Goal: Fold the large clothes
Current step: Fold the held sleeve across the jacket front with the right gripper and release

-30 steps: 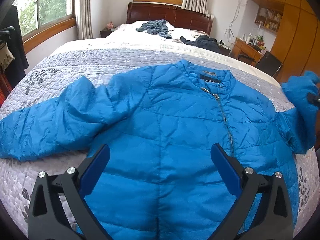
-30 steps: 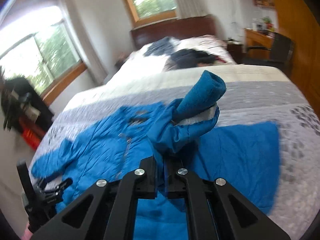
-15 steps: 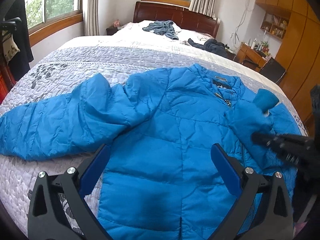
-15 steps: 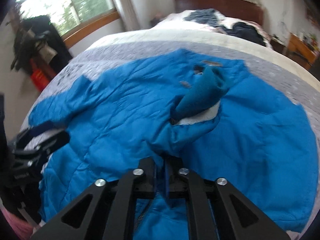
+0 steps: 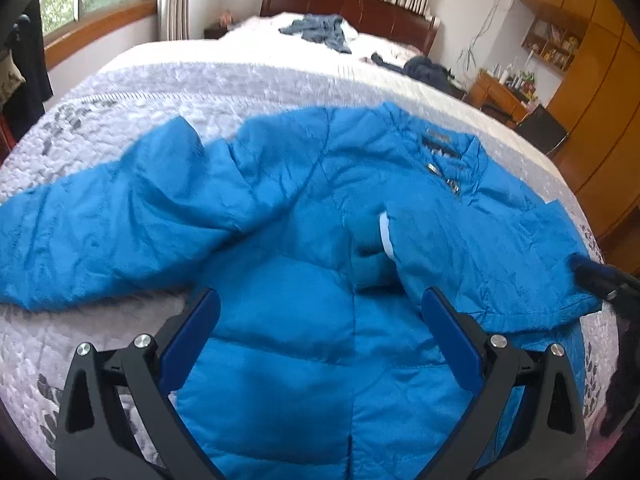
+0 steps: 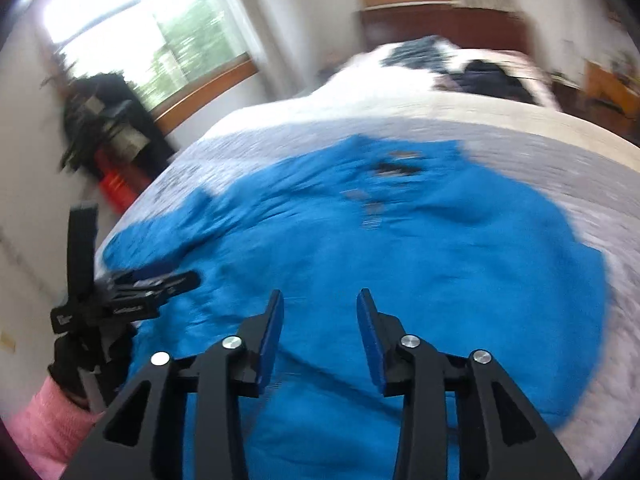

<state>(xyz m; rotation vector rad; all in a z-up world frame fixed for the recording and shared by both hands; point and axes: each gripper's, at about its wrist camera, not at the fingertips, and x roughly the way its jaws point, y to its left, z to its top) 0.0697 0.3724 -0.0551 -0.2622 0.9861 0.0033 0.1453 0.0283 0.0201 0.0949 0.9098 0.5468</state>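
Hovering over the blue jacket [image 5: 304,272] on the bed [image 5: 224,80], left gripper [image 5: 320,320] and right gripper [image 6: 319,322] are both gaping apart, gripping nothing.

Left wrist view looked from the bed's foot toward the headboard [image 5: 352,4], low and near. Right wrist view faced likewise, from farther right. Shared: blue jacket [image 5: 304,248] [image 6: 384,248].
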